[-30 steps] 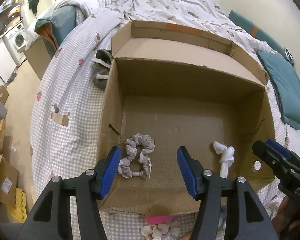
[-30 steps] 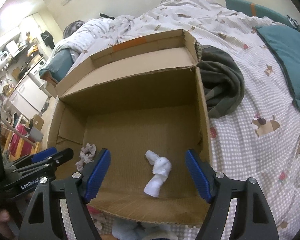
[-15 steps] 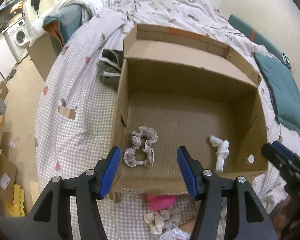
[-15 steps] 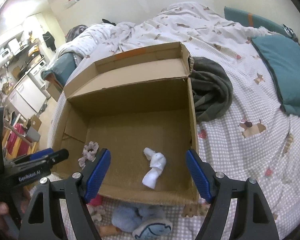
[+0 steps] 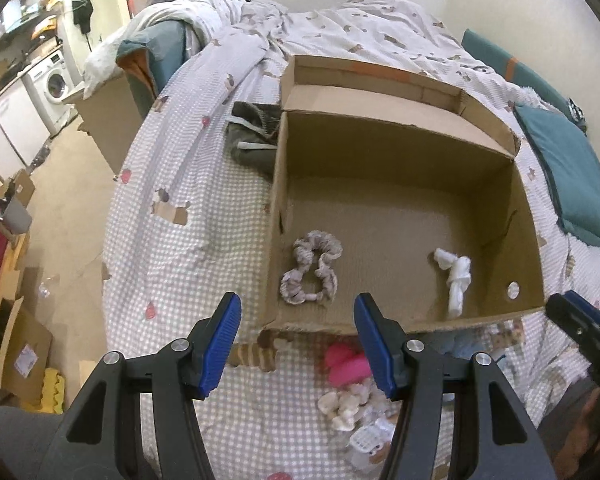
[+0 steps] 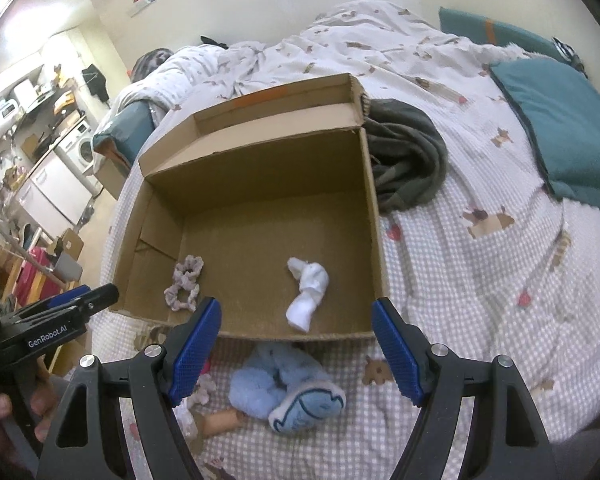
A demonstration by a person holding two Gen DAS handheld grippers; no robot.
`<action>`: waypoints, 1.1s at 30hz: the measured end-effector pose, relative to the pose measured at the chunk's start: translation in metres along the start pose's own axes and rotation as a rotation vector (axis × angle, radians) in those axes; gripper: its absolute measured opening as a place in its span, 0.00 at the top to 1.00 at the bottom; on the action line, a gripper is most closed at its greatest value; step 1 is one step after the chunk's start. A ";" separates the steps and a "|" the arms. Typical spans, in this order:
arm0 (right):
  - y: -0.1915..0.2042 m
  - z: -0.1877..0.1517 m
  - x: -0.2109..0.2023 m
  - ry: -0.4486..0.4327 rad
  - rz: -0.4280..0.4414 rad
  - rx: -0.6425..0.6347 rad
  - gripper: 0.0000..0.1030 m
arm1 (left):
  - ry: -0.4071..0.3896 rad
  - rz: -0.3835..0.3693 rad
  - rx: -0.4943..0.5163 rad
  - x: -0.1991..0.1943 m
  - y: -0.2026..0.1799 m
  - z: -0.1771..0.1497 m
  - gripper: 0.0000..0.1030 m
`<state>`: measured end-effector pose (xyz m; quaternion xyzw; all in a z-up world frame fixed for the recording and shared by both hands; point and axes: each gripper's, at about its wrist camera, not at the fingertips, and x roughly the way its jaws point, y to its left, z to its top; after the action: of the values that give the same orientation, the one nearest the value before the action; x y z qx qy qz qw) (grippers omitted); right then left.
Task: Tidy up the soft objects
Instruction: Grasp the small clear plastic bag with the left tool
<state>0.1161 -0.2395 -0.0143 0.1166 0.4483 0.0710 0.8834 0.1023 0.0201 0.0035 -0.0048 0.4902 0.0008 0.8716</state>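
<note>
An open cardboard box [image 5: 396, 144] [image 6: 256, 144] lies on the bed. Inside are a pale lilac scrunchie [image 5: 312, 272] [image 6: 184, 282] at the left and a knotted white sock [image 5: 456, 276] [image 6: 306, 298] at the right. In front of the box lie a pink item [image 5: 346, 364], a cream scrunchie [image 5: 342, 404] and a light blue plush slipper [image 6: 284, 390]. My left gripper [image 5: 296, 344] is open and empty, above the bed before the box's front wall. My right gripper [image 6: 296, 346] is open and empty, above the blue slipper.
A dark grey-green garment [image 5: 254, 140] [image 6: 404, 156] lies behind the box. Teal pillows [image 5: 568, 184] [image 6: 556, 120] lie at the right. The bed's left edge drops to a floor with cardboard boxes [image 5: 12, 344]. A small white basket-like item [image 5: 366, 442] lies near the front.
Both grippers have drawn back and up from the box; the items in front of the box have come into view. The scrunchie and sock stay inside.
</note>
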 end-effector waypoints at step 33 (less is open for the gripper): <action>-0.008 -0.036 0.023 0.153 -0.040 0.033 0.21 | 0.419 -0.222 0.096 0.055 -0.053 -0.104 0.44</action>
<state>0.1009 -0.2370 -0.0549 0.1165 0.5179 0.0546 0.8457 0.0424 -0.0338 -0.0972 -0.0170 0.6562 -0.1193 0.7449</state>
